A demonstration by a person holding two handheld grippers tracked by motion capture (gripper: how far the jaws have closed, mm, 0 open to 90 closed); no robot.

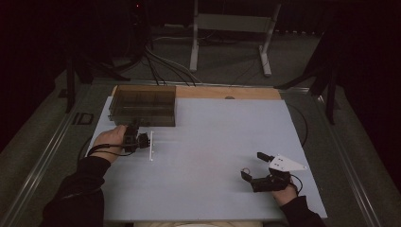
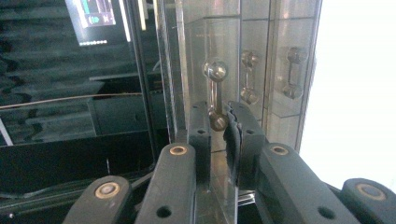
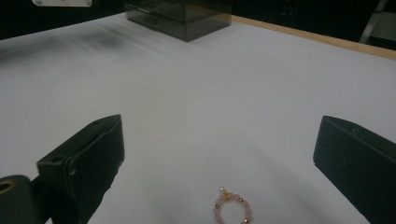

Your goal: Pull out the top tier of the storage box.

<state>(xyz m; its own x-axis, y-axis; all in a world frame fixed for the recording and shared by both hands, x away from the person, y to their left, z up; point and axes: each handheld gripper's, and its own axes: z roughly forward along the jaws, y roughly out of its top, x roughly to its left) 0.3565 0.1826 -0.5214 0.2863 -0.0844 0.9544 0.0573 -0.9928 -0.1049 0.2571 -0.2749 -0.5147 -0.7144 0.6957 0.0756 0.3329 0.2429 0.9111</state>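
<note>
At the far left of the white bench [image 1: 213, 142], the left tongs [image 2: 218, 122] are clamped on the metal handle [image 2: 215, 95] of a smoky clear box's [image 1: 143, 105] pulled-out panel; the handle's long axis runs along the tongs. At the near right, the right tongs [image 3: 219, 154] stand wide apart around a small pink bead bracelet [image 3: 231, 209] lying flat between them. Open bench separates bracelet and box.
</note>
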